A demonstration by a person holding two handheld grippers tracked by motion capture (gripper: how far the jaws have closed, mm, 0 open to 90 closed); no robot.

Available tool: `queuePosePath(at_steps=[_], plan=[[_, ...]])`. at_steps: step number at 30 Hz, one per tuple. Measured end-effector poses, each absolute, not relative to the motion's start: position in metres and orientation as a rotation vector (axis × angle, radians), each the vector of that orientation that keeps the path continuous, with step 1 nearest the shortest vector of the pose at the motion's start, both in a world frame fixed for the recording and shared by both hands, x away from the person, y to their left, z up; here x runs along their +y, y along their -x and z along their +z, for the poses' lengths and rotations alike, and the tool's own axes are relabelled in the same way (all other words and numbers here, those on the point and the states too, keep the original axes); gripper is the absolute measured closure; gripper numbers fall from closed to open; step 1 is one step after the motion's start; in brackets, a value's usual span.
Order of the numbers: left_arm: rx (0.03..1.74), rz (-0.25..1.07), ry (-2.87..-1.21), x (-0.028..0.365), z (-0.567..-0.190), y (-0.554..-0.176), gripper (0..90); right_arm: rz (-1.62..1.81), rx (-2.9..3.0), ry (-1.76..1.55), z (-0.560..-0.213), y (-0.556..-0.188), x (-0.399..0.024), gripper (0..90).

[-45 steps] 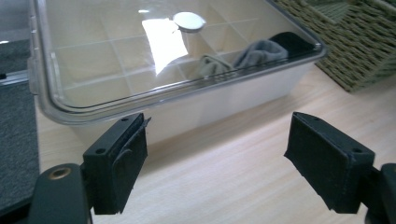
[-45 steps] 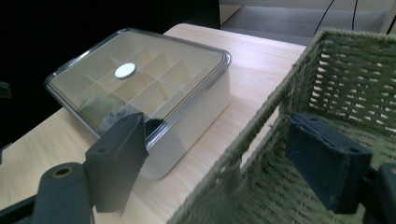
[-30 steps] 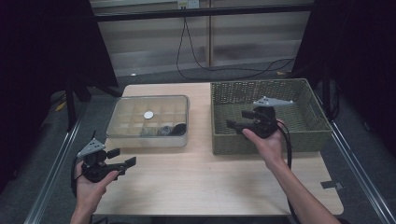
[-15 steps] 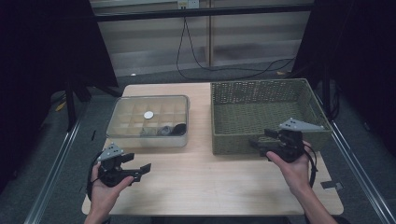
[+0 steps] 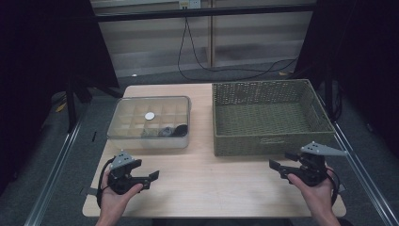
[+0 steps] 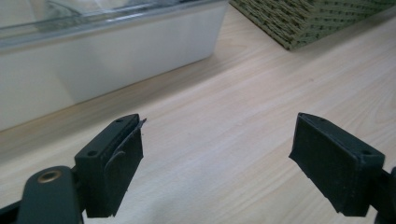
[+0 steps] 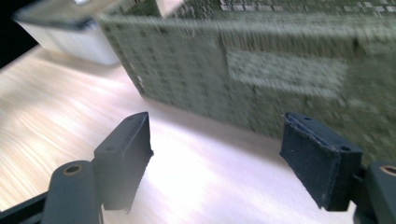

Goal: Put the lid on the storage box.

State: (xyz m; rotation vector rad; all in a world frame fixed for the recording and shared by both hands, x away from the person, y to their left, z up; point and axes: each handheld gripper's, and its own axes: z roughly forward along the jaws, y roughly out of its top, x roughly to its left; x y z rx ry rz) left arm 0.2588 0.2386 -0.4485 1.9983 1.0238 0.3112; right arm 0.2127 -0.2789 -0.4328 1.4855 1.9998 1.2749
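Left tongs (image 5: 153, 175) and right tongs (image 5: 274, 164), both released and empty, hover low over the pale wooden counter (image 5: 211, 183). The clear plastic lidded box (image 5: 150, 122) sits beside the green woven rectangular basket (image 5: 268, 117).

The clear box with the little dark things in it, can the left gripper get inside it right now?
Probably not: the clear box seems to have a lid shut over it. The left gripper is open and empty on bare table in front.

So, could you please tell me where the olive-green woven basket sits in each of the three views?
High view: olive-green woven basket, right half of the table.
Left gripper view: its corner, top right.
Right gripper view: its blurred wall across the top.
Shared landmark: clear plastic box beside it.
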Motion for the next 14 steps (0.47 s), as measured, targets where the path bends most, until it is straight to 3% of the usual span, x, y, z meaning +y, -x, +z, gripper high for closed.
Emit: queuePosePath(at_steps=[14], plan=[[1.04, 0.292, -1.989, 0.235, -0.471, -0.25, 12.3, 1.245, 2.01, -1.525, -0.455, -0.207, -0.285, 24.6]])
